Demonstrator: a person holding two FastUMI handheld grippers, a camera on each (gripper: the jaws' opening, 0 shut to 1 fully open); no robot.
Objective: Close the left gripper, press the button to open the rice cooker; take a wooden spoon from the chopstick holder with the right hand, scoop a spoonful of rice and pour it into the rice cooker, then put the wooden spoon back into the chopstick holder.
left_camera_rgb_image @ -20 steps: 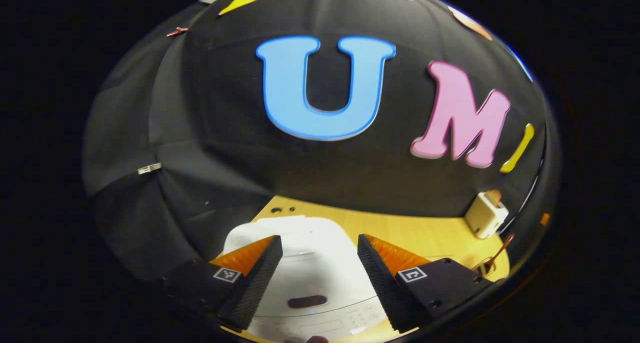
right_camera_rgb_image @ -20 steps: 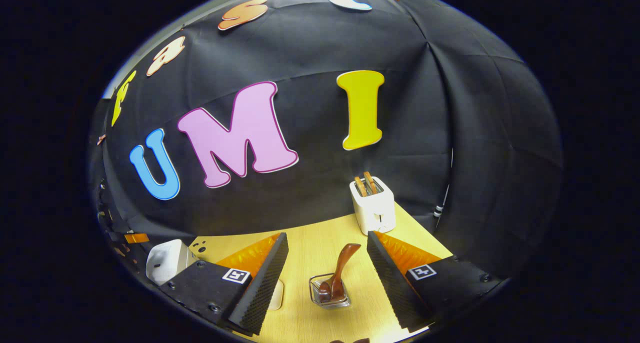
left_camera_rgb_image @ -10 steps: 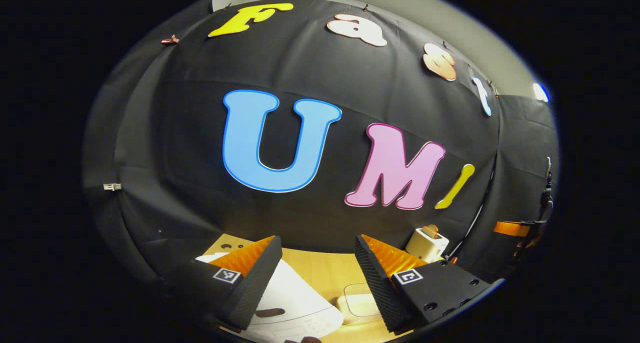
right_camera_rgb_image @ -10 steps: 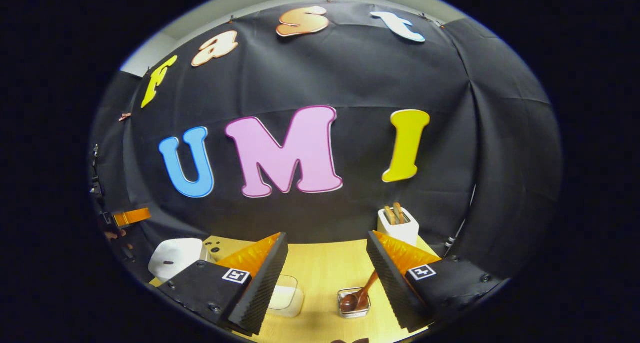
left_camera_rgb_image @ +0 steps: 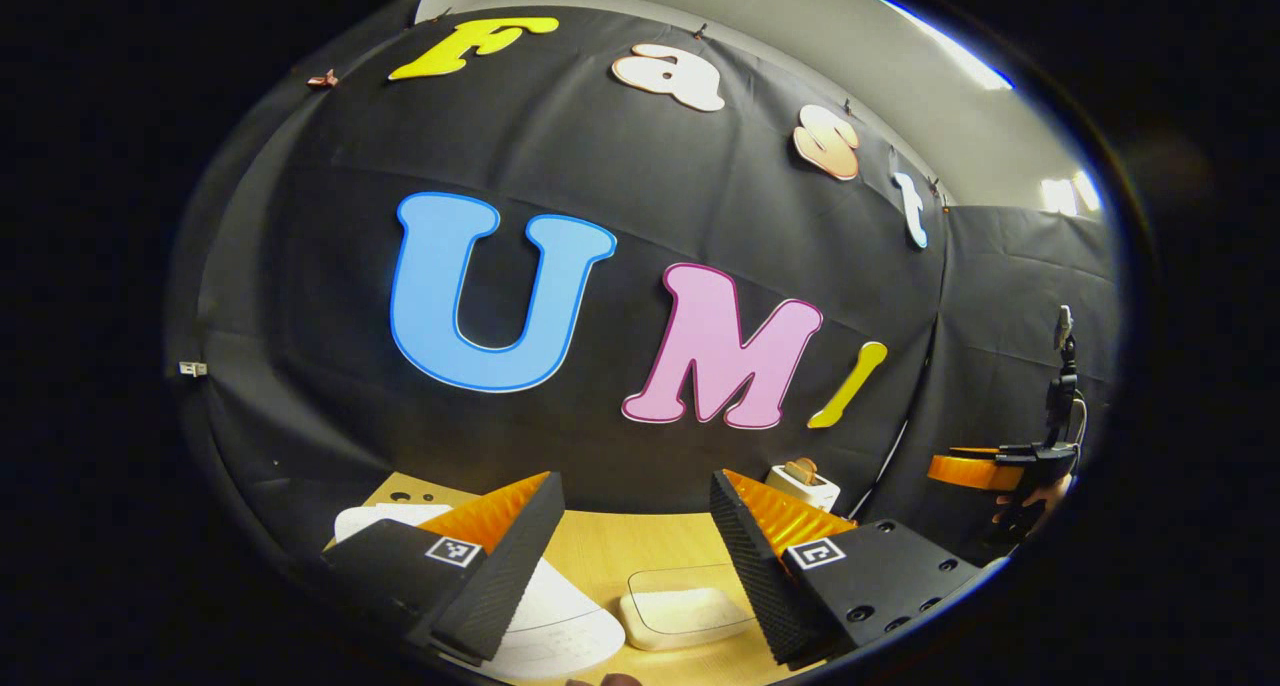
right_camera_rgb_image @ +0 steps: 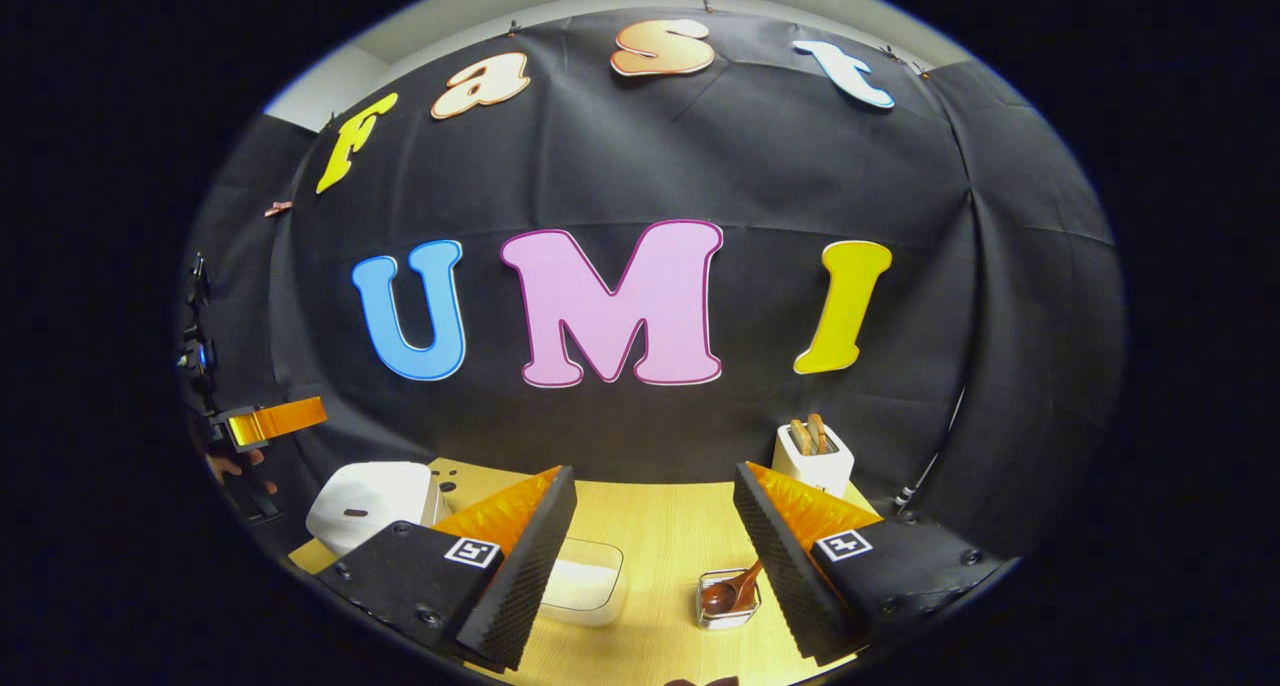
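Wooden spoon [right_camera_rgb_image: 738,592] rests in the chopstick holder [right_camera_rgb_image: 727,601], just left of the right tool's [right_camera_rgb_image: 655,566] right finger.
Both tools gape wide, holding nothing; the left tool [left_camera_rgb_image: 637,566] hangs above the tabletop [left_camera_rgb_image: 650,546], the white rice cooker [left_camera_rgb_image: 560,616] behind its left finger, lid down.
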